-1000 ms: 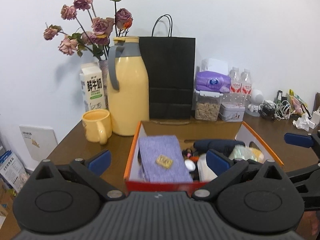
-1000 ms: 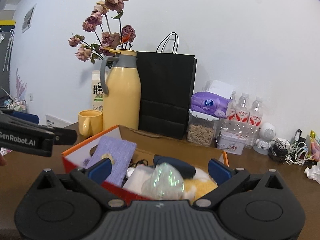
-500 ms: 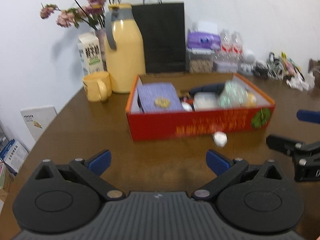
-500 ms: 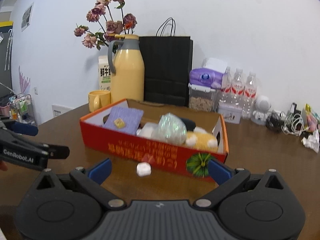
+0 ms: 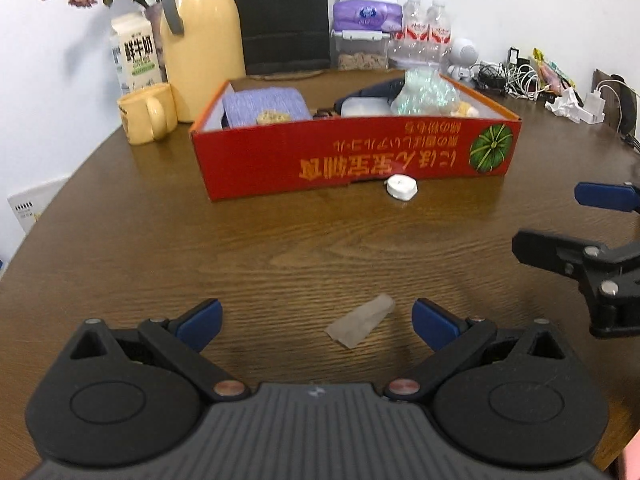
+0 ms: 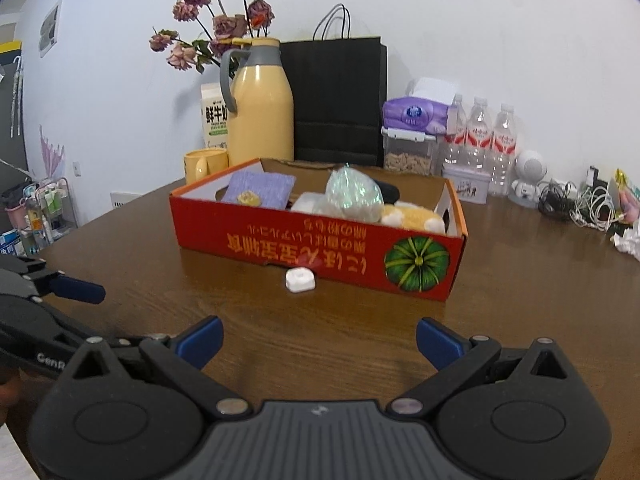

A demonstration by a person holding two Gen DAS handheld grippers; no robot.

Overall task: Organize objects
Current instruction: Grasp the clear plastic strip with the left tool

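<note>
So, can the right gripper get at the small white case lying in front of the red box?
Probably yes. The right gripper is open, and only bare table lies between it and the small white case beside the red box.

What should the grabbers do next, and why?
Probably move the right hand-held gripper forward to the small white case. It lies loose on the table against the red box, outside it, and that gripper is open, empty and pointed nearly at it. The left hand-held gripper is open over a clear scrap.
</note>
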